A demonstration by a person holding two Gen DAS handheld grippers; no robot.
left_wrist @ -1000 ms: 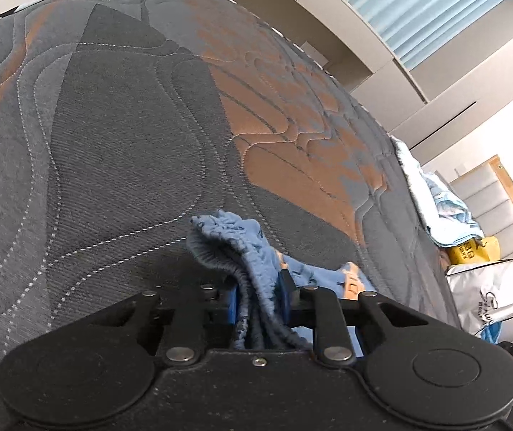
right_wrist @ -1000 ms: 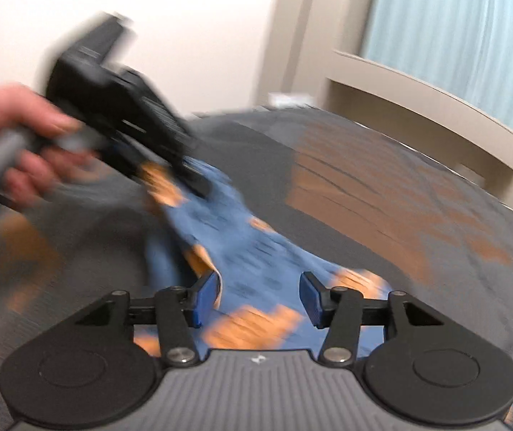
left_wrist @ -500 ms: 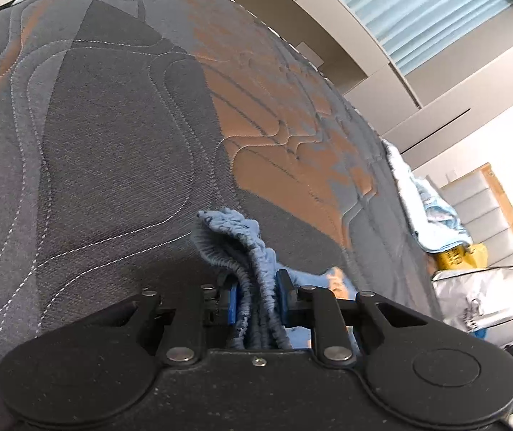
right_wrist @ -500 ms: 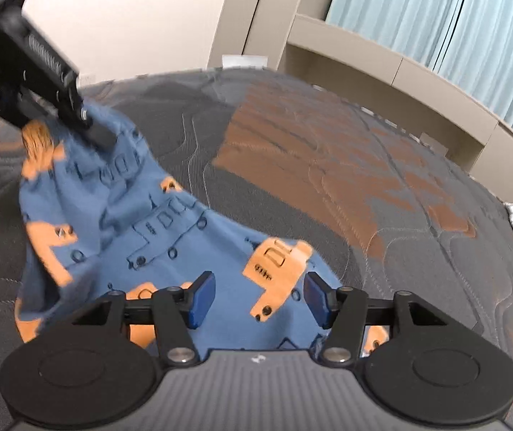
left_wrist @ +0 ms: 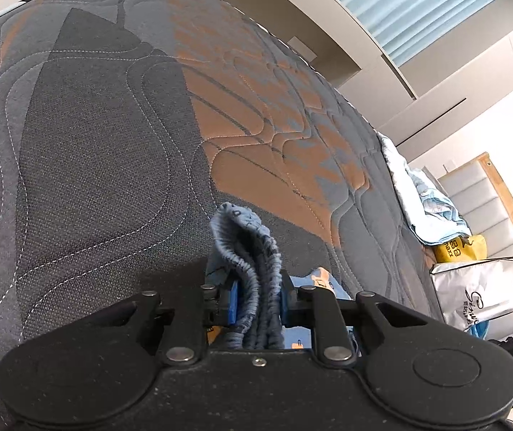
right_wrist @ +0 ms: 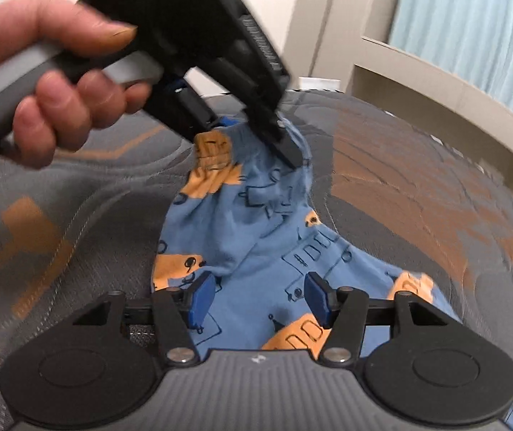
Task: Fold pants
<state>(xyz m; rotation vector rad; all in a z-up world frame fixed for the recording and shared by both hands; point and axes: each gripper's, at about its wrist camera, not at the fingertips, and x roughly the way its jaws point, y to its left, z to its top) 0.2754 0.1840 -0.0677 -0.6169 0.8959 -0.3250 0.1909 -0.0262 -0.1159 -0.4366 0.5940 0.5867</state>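
Small blue pants with orange vehicle prints hang over a quilted grey and orange mattress. My left gripper is shut on the bunched elastic waistband, which sticks up between its blue pads. In the right wrist view that left gripper holds the waistband up, and a person's hand grips its handle. The legs of the pants trail down toward my right gripper. Its jaws are opening, and the cloth lies beneath the gap without either pad pressing on it.
The mattress stretches far ahead and to the left. At its right edge lies a pale blue heap of cloth, with a yellow bag and a white bag beyond. A beige ledge and curtains stand behind.
In the right wrist view the left gripper and hand have come much closer and toward the centre, lifting the waistband. The right jaws stand wider apart. The left wrist view is nearly unchanged.
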